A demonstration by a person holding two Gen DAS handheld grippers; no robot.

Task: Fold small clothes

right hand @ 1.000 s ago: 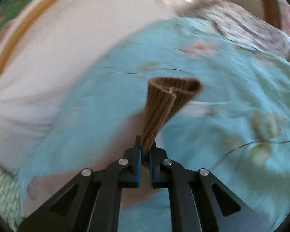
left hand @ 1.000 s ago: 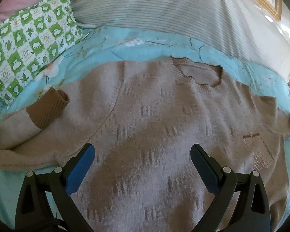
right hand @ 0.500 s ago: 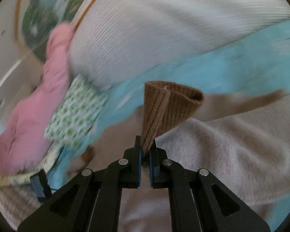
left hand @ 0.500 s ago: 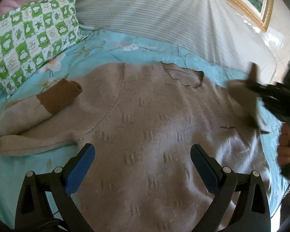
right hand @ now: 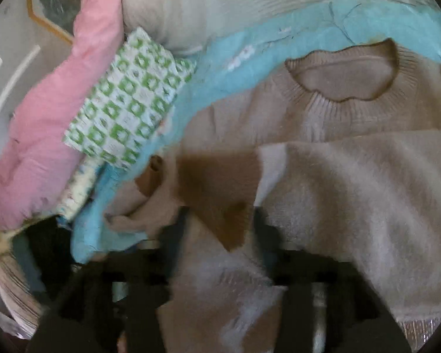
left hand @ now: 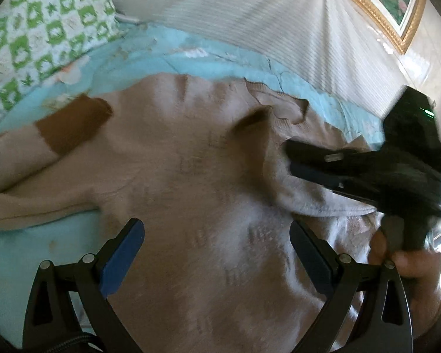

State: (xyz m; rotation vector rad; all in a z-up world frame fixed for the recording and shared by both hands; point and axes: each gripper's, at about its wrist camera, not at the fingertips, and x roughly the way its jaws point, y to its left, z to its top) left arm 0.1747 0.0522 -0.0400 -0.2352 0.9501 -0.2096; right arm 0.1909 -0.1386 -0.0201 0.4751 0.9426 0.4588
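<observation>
So the beige knit sweater with brown ribbed cuffs (left hand: 191,176) is spread flat, collar away from the cameras, on the light blue floral bedspread (left hand: 191,50), which makes sense since a flat layout is needed before anything gets folded. One sleeve has been brought across the chest, with its brown cuff (right hand: 220,194) laid on the body just below the neckline (right hand: 347,73), probably the first fold of the sleeves inward. The other sleeve's cuff (left hand: 73,123) is lying out to the side near the green-and-white checked pillow (left hand: 38,29), not yet folded in.

The right gripper (right hand: 220,220) is seen with its jaws apart; they've just been opening, and the cuff sits loosely between them, no longer pinched. It's blurry there, so contact can't be fully ruled out.

The left gripper (left hand: 217,247) is held wide open above the sweater's lower body, with nothing gripped.
</observation>
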